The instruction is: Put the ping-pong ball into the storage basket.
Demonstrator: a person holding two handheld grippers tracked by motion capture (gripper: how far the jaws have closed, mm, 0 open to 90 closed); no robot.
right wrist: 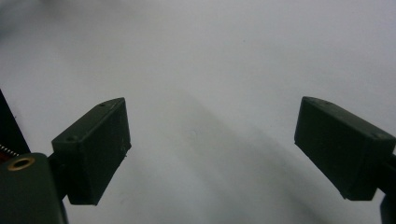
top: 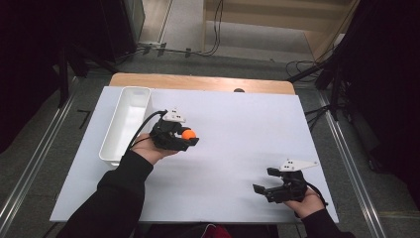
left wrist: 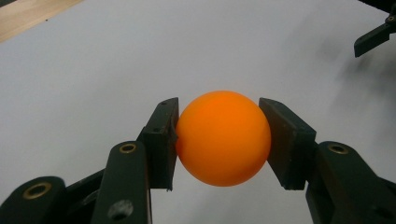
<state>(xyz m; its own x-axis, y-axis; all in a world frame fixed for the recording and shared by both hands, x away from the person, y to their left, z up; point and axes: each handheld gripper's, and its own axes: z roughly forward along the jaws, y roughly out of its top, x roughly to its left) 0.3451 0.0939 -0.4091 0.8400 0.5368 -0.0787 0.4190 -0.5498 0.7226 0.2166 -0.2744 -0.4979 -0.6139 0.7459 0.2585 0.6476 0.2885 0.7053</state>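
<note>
An orange ball sits between the jaws of my left gripper, which is shut on it just right of the white bin. Seen from the left gripper view, the ball is pinched on both sides by the black pads, held a little above the white table. My right gripper rests low near the table's front right corner, its jaws wide apart with nothing between them. The right gripper view shows its two pads spread over bare white surface.
A long white bin lies lengthwise at the left of the white table. A wooden strip runs along the far edge. Cables and dark stands surround the table on the floor.
</note>
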